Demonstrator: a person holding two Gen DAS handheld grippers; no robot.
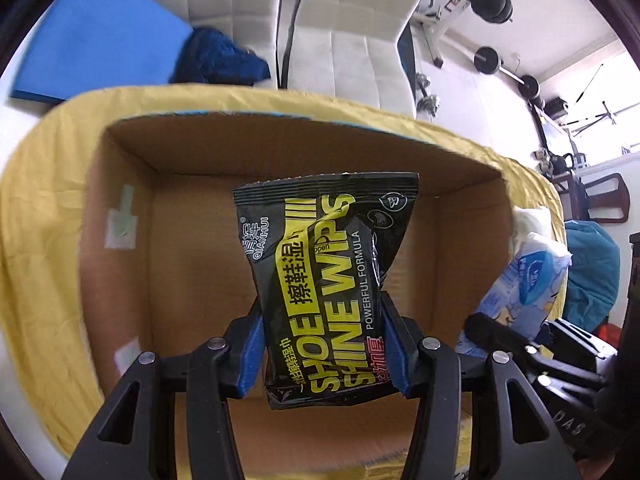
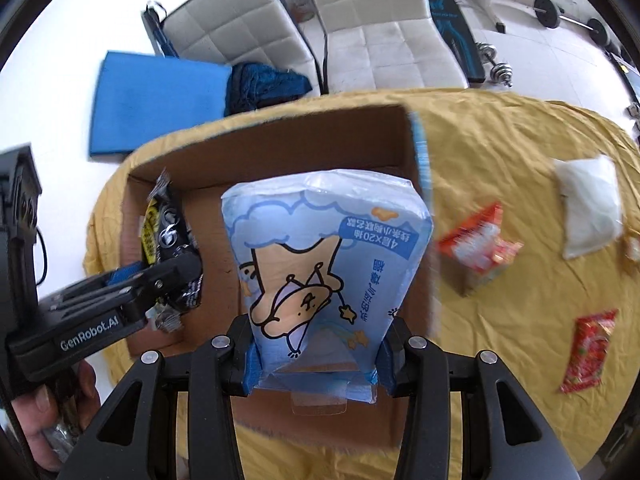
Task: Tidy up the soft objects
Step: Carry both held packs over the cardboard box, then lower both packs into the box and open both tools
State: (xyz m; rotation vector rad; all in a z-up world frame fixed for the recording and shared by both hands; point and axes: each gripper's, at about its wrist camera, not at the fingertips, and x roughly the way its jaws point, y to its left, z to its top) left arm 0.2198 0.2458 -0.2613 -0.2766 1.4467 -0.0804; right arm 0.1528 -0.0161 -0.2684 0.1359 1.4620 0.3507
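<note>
My left gripper (image 1: pixel 324 344) is shut on a black and yellow shoe wipes packet (image 1: pixel 324 280), which hangs over the open cardboard box (image 1: pixel 188 264). The blue pads squeeze the packet's sides. My right gripper (image 2: pixel 316 354) is shut on a light blue tissue pack (image 2: pixel 320 264) with a cartoon print, also above the box (image 2: pixel 304 140). In the right wrist view the left gripper (image 2: pixel 160 280) and its black packet (image 2: pixel 168 236) show at the box's left side. In the left wrist view the tissue pack (image 1: pixel 528 272) appears at the right.
The box sits on a yellow cloth (image 2: pixel 500 152) over a table. On the cloth to the right lie a white pouch (image 2: pixel 588 212), a red and white packet (image 2: pixel 476 244) and a red sachet (image 2: pixel 588 352). White chairs (image 2: pixel 384 28), a blue mat (image 2: pixel 156 100) and weights stand beyond.
</note>
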